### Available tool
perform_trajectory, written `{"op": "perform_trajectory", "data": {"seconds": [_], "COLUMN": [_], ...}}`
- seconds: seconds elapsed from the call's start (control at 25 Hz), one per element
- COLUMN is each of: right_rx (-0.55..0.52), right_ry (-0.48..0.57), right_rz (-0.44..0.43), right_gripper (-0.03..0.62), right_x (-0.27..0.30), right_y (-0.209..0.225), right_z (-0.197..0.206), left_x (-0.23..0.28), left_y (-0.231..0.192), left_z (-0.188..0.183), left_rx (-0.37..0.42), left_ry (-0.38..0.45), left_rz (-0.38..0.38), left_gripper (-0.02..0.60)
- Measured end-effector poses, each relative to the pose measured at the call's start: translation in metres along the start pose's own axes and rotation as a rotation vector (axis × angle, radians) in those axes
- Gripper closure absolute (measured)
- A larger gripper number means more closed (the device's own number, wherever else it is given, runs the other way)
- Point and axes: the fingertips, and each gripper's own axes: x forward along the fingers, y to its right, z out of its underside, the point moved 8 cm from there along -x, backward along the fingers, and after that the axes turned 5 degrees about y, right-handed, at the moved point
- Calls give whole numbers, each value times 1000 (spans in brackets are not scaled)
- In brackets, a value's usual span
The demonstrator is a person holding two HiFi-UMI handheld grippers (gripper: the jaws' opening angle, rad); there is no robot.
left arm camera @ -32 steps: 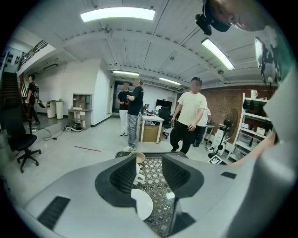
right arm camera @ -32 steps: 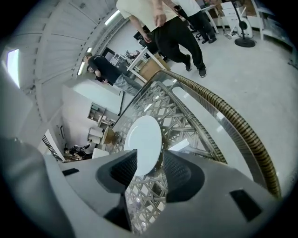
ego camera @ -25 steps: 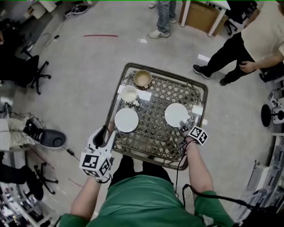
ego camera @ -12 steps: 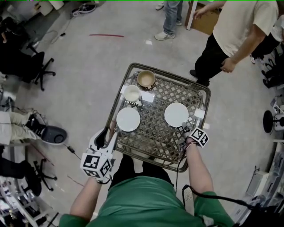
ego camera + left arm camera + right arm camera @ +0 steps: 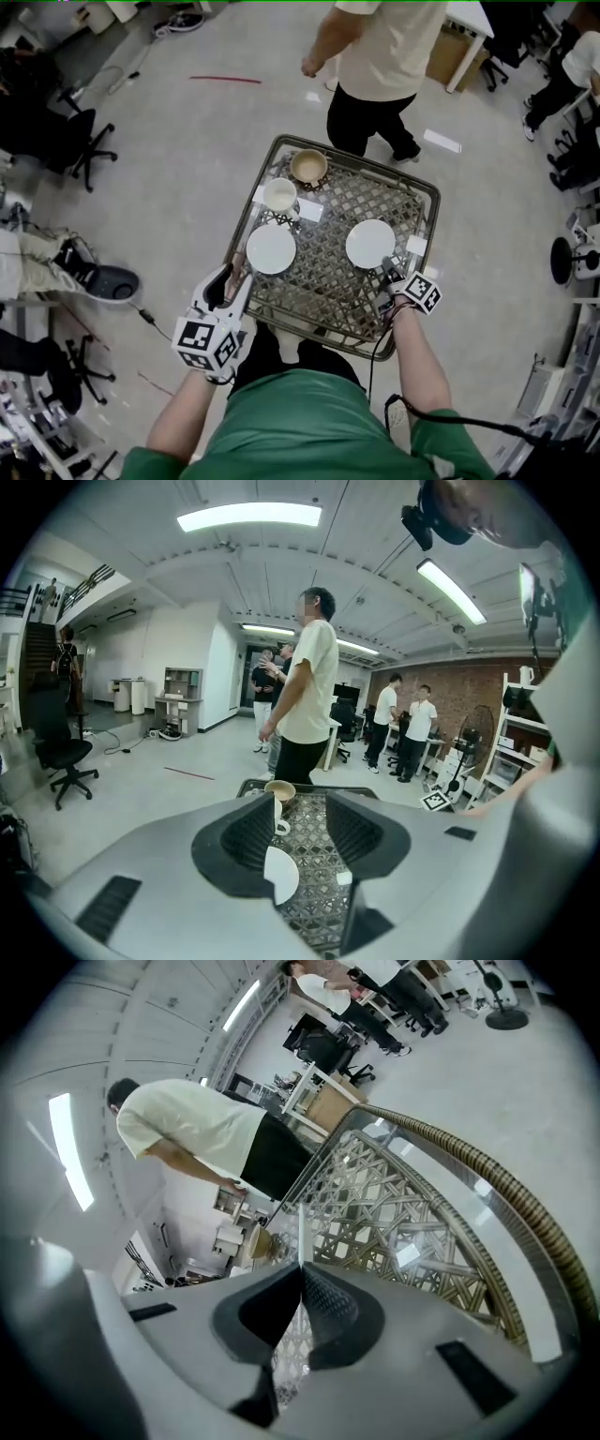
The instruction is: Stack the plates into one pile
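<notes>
Two white plates lie on a woven table with a glass top. My right gripper (image 5: 384,266) is shut on the near rim of the right plate (image 5: 370,243). In the right gripper view that plate (image 5: 300,1230) shows edge-on as a thin white line pinched between the pads of the right gripper (image 5: 301,1269). At the near rim of the left plate (image 5: 271,248), my left gripper (image 5: 235,273) stands open. In the left gripper view the left plate (image 5: 281,876) lies low between the spread jaws of the left gripper (image 5: 302,810), close to the left one.
A white mug (image 5: 278,196) and a tan bowl (image 5: 307,166) stand at the table's far left corner. The table's raised rim (image 5: 427,202) runs all round. A person in a cream shirt (image 5: 384,52) stands right at the far edge. Office chairs (image 5: 66,141) stand to the left.
My right gripper has closed on the right plate's rim and risen a little. The left gripper has kept still. The person in the cream shirt has walked from the right to behind the table.
</notes>
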Motion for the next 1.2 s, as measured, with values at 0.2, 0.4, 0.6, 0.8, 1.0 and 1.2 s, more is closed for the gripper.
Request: {"op": "perform_trajectory", "data": {"seconds": [0.2, 0.4, 0.6, 0.8, 1.0, 1.2], "right_rx": [-3, -14, -8, 4, -6, -24], "right_ry": [1, -19, -34, -41, -73, -123], "right_rz": [-62, -100, -131, -153, -165, -170], "right_gripper": [566, 566, 566, 566, 566, 566], "right_x": [-15, -23, -21, -14, 4, 27], "right_y": [-15, -35, -54, -73, -98, -121], "right_z": [9, 27, 49, 78, 114, 149], "left_x": [-18, -34, -46, -58, -68, -74], "left_y": [-7, -13, -28, -54, -90, -126], "left_z": [4, 8, 10, 8, 7, 5], "left_rx": [-6, -22, -30, -29, -31, -37], "left_ry": [16, 29, 37, 45, 41, 36], "left_rz": [-19, -23, -23, -23, -20, -20], "left_gripper": [399, 399, 399, 399, 399, 399]}}
